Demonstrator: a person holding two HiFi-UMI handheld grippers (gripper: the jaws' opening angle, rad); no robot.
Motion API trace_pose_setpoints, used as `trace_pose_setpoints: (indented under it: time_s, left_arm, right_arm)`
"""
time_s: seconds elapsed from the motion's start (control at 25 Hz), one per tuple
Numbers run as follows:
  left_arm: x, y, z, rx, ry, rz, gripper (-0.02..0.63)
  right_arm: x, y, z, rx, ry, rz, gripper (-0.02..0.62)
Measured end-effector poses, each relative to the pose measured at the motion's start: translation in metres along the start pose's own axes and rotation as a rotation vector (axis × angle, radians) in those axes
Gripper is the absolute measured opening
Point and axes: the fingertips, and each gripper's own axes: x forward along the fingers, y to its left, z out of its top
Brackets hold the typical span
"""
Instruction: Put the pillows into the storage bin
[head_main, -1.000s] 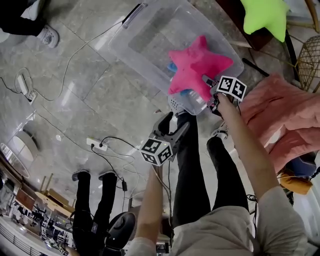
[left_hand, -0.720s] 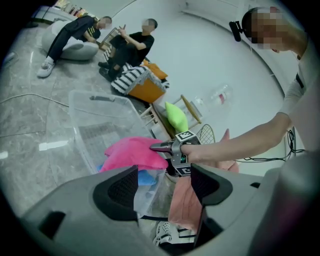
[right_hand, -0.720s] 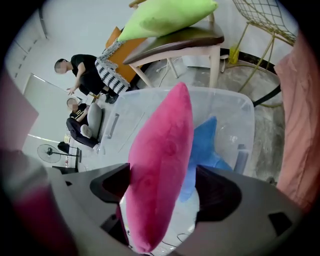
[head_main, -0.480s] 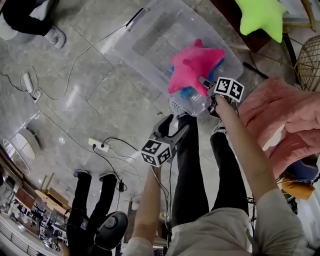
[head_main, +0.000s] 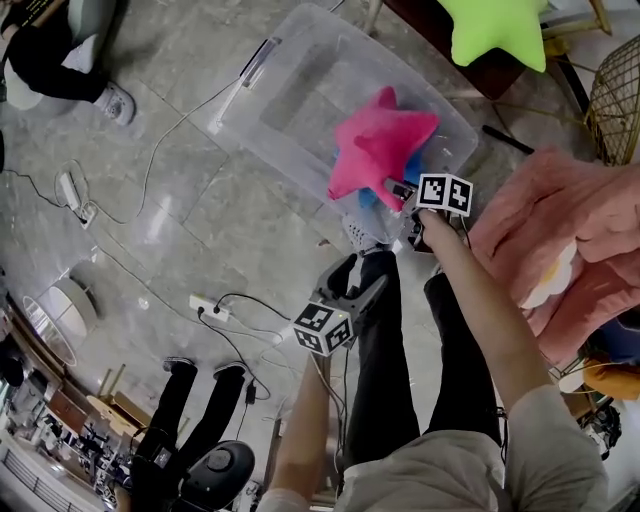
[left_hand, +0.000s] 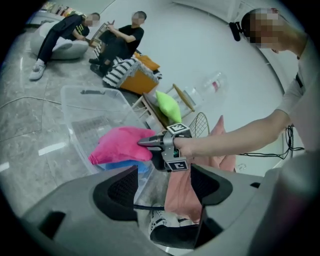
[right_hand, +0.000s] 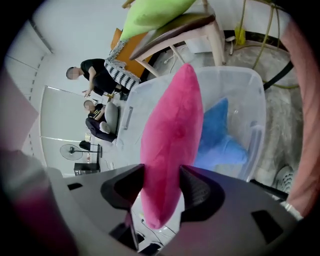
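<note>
Jaws of the right tool (head_main: 398, 190) are closing on the pink pillow (head_main: 380, 145), held over the near end of the storage bin (head_main: 290, 95), above a blue pillow (right_hand: 220, 135). Better to carry it toward eleven o'clock, deeper inside, before release. The left tool (head_main: 360, 275) hangs wide open, empty.

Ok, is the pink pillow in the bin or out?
Not fully in: the pink pillow is held edge-on over the storage bin, above the blue pillow inside, with the right gripper jaws closing on it.
</note>
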Motion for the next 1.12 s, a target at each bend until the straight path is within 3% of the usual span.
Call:
trace_pose_setpoints:
  time_s: [0.24, 0.72, 0.92, 1.12]
  left_arm:
    - [-0.005, 0.002, -0.010, -0.023, -0.001, 0.013, 0.333]
    - [-0.055, 0.005, -0.022, -0.085, -0.006, 0.075, 0.333]
    - [-0.048, -0.001, -0.020, -0.058, 0.010, 0.070, 0.333]
    - [-0.030, -0.027, -0.011, -0.012, -0.022, 0.071, 0.333]
  right_arm:
    - [0.034, -0.001, -0.007, -0.036, -0.007, -0.055, 0.192]
    - [0.091, 0.004, 0.025, -0.027, -0.040, -0.078, 0.209]
    - [0.078, 0.010, 0.036, -0.020, -0.095, -0.069, 0.227]
    - [0.028, 0.019, 0.040, -0.031, -0.129, 0.015, 0.241]
